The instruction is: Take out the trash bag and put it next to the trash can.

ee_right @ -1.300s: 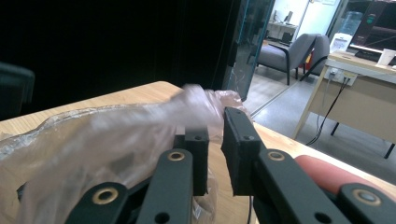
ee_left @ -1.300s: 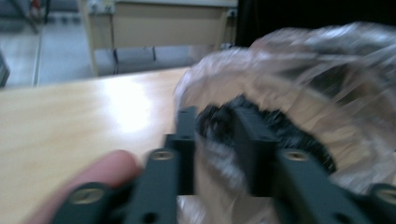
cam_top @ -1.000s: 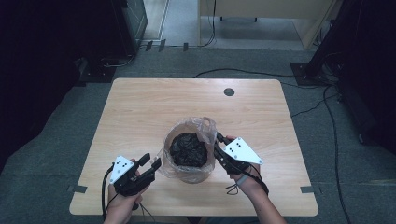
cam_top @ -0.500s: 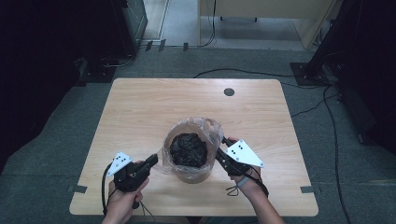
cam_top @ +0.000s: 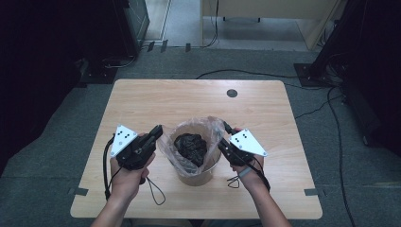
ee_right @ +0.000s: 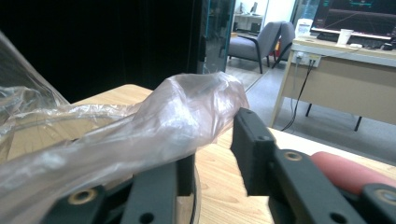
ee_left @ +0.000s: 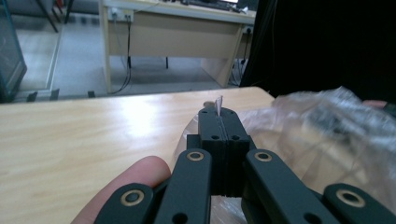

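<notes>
A tan pail [cam_top: 201,176] stands on the table's near half, lined with a clear plastic bag [cam_top: 213,126] that holds a dark crumpled mass [cam_top: 190,146]. My left gripper [cam_top: 158,131] is at the bag's left rim. In the left gripper view it [ee_left: 218,115] is shut, with a sliver of film poking out of the tips and the bag [ee_left: 327,126] bulging to the right. My right gripper [cam_top: 223,142] is at the bag's right rim. Its jaws [ee_right: 215,135] stand apart, and the bag [ee_right: 187,112] drapes over the left jaw and into the gap.
The wooden table [cam_top: 189,99] has a round cable hole [cam_top: 231,93] near its far edge. Cables run over the grey floor behind it. A desk [ee_left: 177,32] stands farther back, and dark curtains hang on both sides.
My left gripper has risen from the table's near left to the bag's left rim and shut on the film. The right gripper has stayed at the right rim.
</notes>
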The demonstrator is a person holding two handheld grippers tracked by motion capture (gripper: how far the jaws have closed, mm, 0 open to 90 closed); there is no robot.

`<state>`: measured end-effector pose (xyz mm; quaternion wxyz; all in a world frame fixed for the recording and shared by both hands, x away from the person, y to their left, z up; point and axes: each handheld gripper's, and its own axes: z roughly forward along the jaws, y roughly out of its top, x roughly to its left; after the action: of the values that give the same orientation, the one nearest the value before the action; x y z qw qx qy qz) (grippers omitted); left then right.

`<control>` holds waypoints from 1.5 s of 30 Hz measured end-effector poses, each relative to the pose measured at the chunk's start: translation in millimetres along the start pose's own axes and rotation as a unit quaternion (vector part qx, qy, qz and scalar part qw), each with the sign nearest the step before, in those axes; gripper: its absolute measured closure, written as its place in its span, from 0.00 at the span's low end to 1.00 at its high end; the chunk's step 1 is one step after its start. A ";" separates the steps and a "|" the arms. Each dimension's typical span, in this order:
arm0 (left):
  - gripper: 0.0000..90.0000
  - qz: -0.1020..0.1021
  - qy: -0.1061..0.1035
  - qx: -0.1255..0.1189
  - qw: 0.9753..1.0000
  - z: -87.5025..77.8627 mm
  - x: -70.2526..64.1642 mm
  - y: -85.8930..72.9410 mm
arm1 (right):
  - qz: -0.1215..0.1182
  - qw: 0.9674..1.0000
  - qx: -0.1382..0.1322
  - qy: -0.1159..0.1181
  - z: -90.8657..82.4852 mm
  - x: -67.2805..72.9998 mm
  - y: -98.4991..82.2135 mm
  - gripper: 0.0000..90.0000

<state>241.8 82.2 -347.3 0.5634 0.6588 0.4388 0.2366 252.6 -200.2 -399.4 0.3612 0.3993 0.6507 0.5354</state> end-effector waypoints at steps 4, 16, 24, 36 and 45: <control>1.00 0.009 -0.025 -0.003 1.000 8.8 -20.2 10.0 | 0.006 1.000 -0.013 0.014 0.6 6.0 5.7 0.98; 0.91 0.012 -0.052 -0.001 0.999 14.4 -34.3 5.1 | -0.017 0.999 -0.015 0.041 -8.7 23.5 21.1 0.85; 0.78 -0.010 -0.061 0.009 0.998 10.0 -20.5 -13.9 | 0.021 0.998 0.037 0.036 -31.5 -1.0 -5.3 0.79; 1.00 -0.016 -0.053 0.005 0.998 20.3 -28.5 -3.9 | 0.062 0.988 0.030 0.137 -56.6 7.8 -9.1 0.60; 1.00 -0.011 -0.056 0.000 0.998 28.0 -39.7 1.2 | 0.083 0.978 0.065 0.181 -44.2 33.9 -6.2 0.28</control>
<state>244.8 33.7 -346.0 0.5898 0.6662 0.4136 0.1930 197.8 -188.2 -399.7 0.1647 0.3714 0.7031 0.5836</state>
